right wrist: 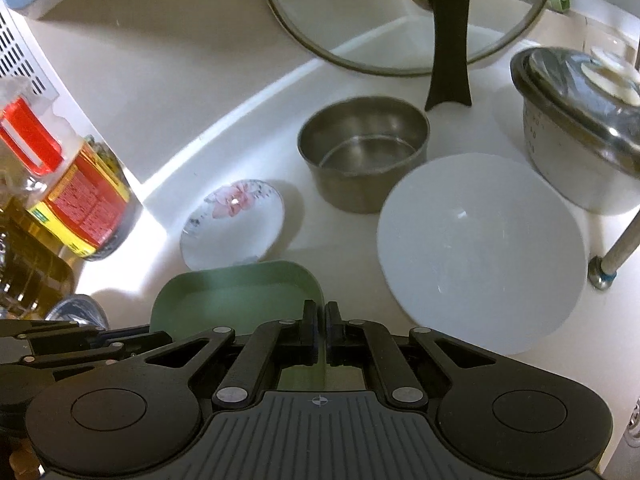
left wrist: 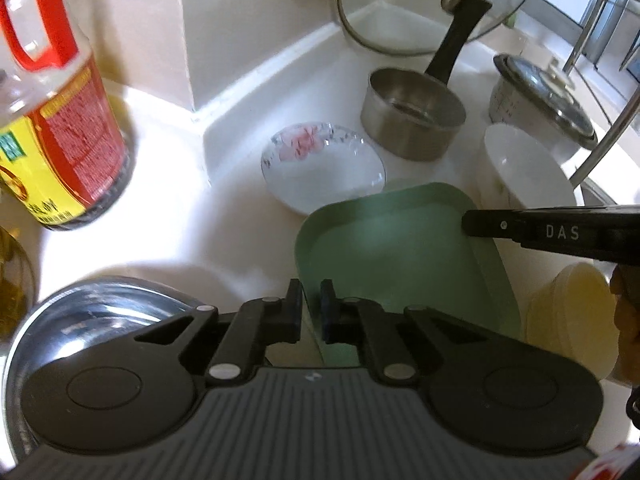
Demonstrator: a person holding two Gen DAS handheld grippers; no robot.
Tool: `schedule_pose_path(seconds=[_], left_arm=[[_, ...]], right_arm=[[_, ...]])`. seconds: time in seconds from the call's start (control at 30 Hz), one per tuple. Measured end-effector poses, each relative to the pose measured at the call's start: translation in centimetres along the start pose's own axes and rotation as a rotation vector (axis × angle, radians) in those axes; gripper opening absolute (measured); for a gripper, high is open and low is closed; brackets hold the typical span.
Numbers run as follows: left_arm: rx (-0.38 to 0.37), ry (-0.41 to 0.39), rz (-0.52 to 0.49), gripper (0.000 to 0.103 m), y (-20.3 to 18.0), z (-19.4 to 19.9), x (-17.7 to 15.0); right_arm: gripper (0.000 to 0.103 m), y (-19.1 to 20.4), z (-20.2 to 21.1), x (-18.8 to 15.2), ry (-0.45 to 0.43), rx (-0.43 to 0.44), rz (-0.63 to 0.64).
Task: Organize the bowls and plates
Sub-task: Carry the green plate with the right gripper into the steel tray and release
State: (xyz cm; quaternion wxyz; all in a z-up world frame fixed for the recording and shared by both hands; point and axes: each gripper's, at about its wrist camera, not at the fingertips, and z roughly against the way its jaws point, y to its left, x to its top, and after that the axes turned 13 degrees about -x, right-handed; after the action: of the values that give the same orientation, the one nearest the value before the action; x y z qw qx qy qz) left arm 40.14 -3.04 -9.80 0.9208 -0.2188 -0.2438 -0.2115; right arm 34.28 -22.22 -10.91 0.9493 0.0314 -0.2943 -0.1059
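A green rectangular plate (left wrist: 400,256) is held by both grippers on the white counter. My left gripper (left wrist: 311,304) is shut on its near-left rim. My right gripper (right wrist: 321,322) is shut on its right rim and shows in the left wrist view (left wrist: 520,228) as a black arm from the right. The green plate also shows in the right wrist view (right wrist: 232,296). A small flowered plate (left wrist: 320,168) (right wrist: 234,224) lies beyond it. A white bowl (left wrist: 524,176) (right wrist: 480,256) sits to the right.
A steel saucepan (left wrist: 412,120) (right wrist: 360,152) with a black handle stands behind, a glass lid (right wrist: 400,20) leaning on the wall. A lidded steel pot (right wrist: 580,120) is at far right. An oil bottle (left wrist: 52,120) and a steel bowl (left wrist: 100,320) are at left. A yellow container (left wrist: 572,312) is at right.
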Motion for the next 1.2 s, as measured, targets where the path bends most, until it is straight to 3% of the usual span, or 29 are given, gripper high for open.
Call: schedule_pose_path(seconds=[0.3, 0.63, 0.9, 1.2], left_arm=[[0.065, -0.101, 0.019, 0.007, 0.2, 4.3, 0.3], [0.245, -0.194, 0.155, 0.007, 3.9, 11.3, -3.0], [0.330, -0.164, 0.307, 0.007, 7.9, 13.2, -7.6], [0.312, -0.103, 0.377, 0.007, 10.1, 11.0, -10.2]], right_arm=[[0.004, 2.4, 2.8, 1.2, -0.057, 0.058, 0.052], [0.004, 10.2, 3.8, 0.7, -0.065, 0.227, 0.197], [0.004, 17.0, 1.2, -2.6, 0.028, 0.299, 0.344], [0.004, 18.5, -1.9, -4.8, 0.115, 0.257, 0.405]])
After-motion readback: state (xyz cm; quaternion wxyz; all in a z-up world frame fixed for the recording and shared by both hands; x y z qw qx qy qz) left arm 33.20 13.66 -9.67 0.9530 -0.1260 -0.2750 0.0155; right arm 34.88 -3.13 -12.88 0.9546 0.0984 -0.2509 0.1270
